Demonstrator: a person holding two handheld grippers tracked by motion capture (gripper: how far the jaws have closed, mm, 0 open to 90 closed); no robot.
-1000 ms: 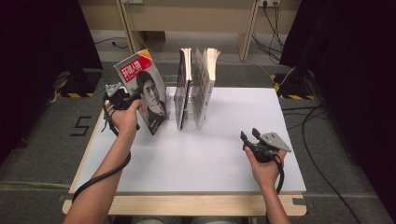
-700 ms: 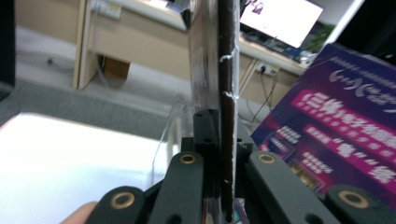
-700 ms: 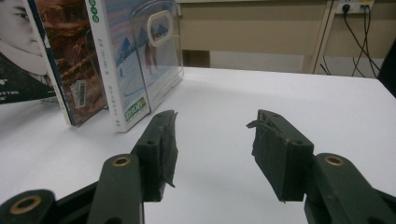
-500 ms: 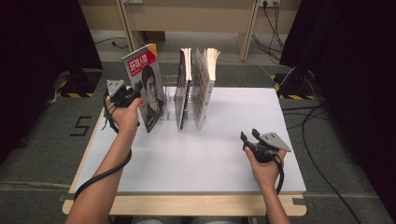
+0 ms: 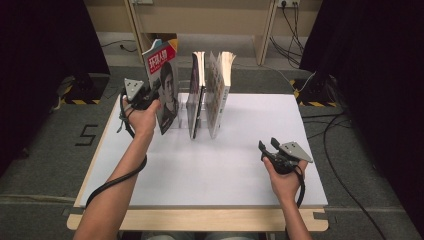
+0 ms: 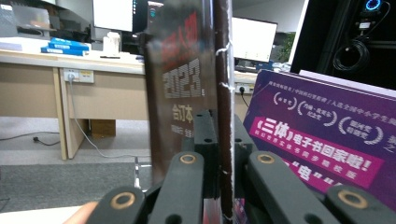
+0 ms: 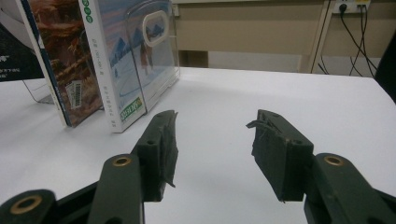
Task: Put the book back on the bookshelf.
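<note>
Gripping magazine (image 5: 165, 87) upright, left gripper (image 5: 150, 94) fingers clamped.

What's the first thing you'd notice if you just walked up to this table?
The magazine with a face on its cover, pinched upright in the left gripper at the table's far left. Beside it two more books stand in a clear rack, while the right gripper waits open near the front right.

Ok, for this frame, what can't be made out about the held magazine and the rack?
- Magazine bottom edge, high view: hidden behind the left gripper and hand.
- Its cover, left gripper view: seen edge-on, dark and blurred.
- Rack slots, high view: covered by the two standing books.
- Clear rack, right gripper view: base hidden by books.
</note>
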